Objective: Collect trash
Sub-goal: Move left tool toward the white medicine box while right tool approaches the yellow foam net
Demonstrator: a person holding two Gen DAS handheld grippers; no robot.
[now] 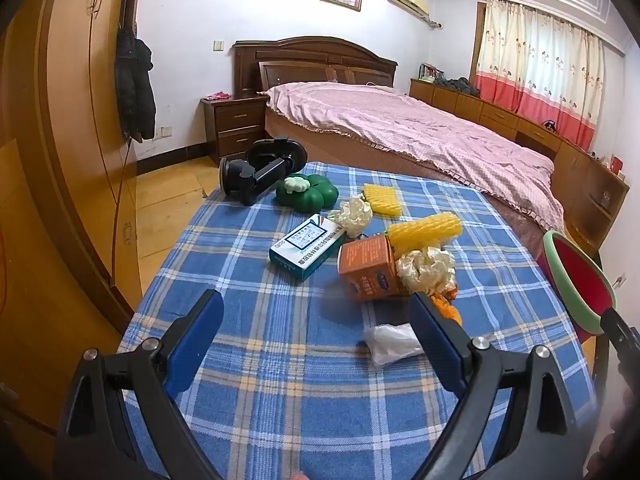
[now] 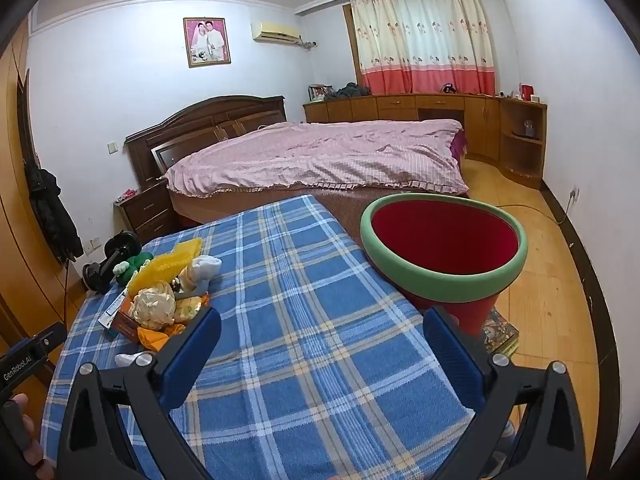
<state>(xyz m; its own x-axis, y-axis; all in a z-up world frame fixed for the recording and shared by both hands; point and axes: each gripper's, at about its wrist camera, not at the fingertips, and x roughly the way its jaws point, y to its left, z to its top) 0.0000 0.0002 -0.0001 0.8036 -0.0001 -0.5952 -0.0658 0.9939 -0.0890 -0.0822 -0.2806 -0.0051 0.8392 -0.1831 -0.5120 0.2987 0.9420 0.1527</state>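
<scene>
A pile of trash lies on the blue plaid table (image 1: 280,360): a white-green box (image 1: 306,246), an orange box (image 1: 366,268), crumpled paper (image 1: 428,268), yellow foam netting (image 1: 426,230), and a white plastic scrap (image 1: 390,344). My left gripper (image 1: 316,316) is open and empty, above the cloth just short of the pile. A red bin with a green rim (image 2: 444,276) stands beside the table's right edge. My right gripper (image 2: 320,334) is open and empty over the cloth, the bin just beyond its right finger. The pile shows in the right wrist view (image 2: 154,306).
A black phone holder (image 1: 256,172) and a green toy (image 1: 308,192) sit at the table's far end. A bed with a pink cover (image 1: 400,128) is behind. A wooden wardrobe (image 1: 48,160) is on the left.
</scene>
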